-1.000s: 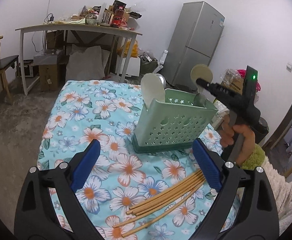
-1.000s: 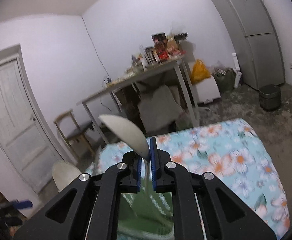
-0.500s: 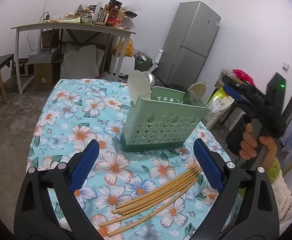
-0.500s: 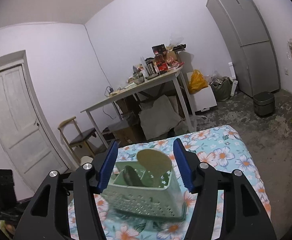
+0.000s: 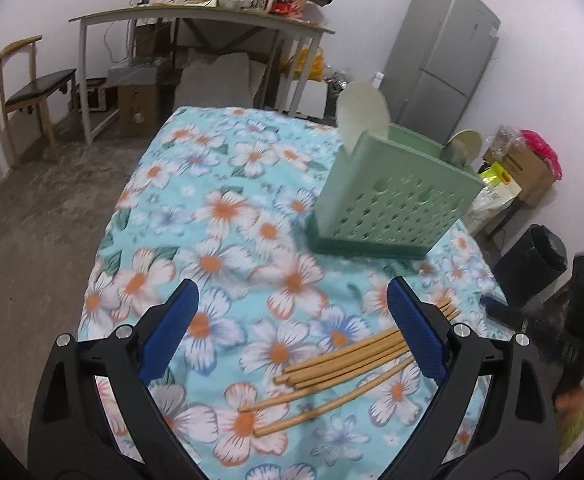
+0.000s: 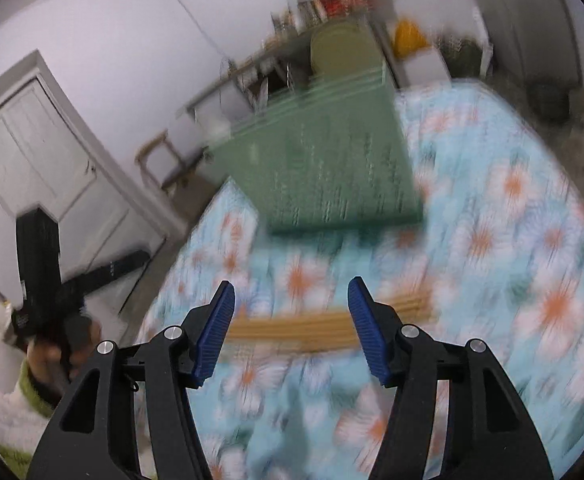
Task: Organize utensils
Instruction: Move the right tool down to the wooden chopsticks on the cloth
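Observation:
A green perforated utensil basket (image 5: pixel 392 204) stands on the floral tablecloth (image 5: pixel 228 216), with two pale spoons (image 5: pixel 362 110) upright in it. Several wooden chopsticks (image 5: pixel 344 364) lie on the cloth in front of it. My left gripper (image 5: pixel 292 332) is open and empty, just above and left of the chopsticks. My right gripper (image 6: pixel 290 320) is open and empty, low over the blurred chopsticks (image 6: pixel 312 326), with the basket (image 6: pixel 332 152) beyond. The right gripper also shows at the right edge of the left wrist view (image 5: pixel 532 328).
A cluttered white table (image 5: pixel 196 16), a wooden chair (image 5: pixel 32 88) and a grey fridge (image 5: pixel 444 56) stand behind. A black bin (image 5: pixel 532 264) sits right of the table. A white door (image 6: pixel 40 160) is at the left in the right wrist view.
My right gripper let go of the pale spoon into the basket, opened, and swung down low over the chopsticks. My left gripper shifted left a little and stayed open.

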A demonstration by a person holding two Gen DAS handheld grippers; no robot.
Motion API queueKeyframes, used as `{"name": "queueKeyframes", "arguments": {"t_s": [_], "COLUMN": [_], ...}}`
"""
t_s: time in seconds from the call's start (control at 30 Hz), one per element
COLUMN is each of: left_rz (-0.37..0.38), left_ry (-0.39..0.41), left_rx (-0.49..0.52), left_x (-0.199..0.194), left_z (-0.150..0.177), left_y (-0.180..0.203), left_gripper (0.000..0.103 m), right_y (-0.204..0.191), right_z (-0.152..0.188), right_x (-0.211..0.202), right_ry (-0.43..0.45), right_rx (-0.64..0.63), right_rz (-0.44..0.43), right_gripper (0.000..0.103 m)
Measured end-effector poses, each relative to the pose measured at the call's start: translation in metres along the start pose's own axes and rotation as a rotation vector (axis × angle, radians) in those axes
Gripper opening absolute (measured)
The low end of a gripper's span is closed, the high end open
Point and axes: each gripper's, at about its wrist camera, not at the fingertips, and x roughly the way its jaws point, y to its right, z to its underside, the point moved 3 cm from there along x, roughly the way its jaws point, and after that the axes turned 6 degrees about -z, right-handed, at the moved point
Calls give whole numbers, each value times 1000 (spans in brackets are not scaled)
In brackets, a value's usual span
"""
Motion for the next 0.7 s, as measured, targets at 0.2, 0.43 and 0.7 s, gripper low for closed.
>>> {"name": "queueKeyframes", "arguments": {"t_s": [0.2,0.43,0.7], "left_rz": [-36,-42,-22], "left_ry": [8,-4,13], "left_rx": [25,40,-2], "left_x": [0,1,-4], "left_z": [16,39,42], "left_y": [-2,-15,-41], "left_gripper": [91,91,91], "right_y": [14,36,36], "right_z": [43,51,47], "right_x": [26,47,61], "right_ry": [-145,-120,-72], "right_rx": [262,543,690], "right_rz": [-104,-164,-152], "right_gripper": [58,53,40]}}
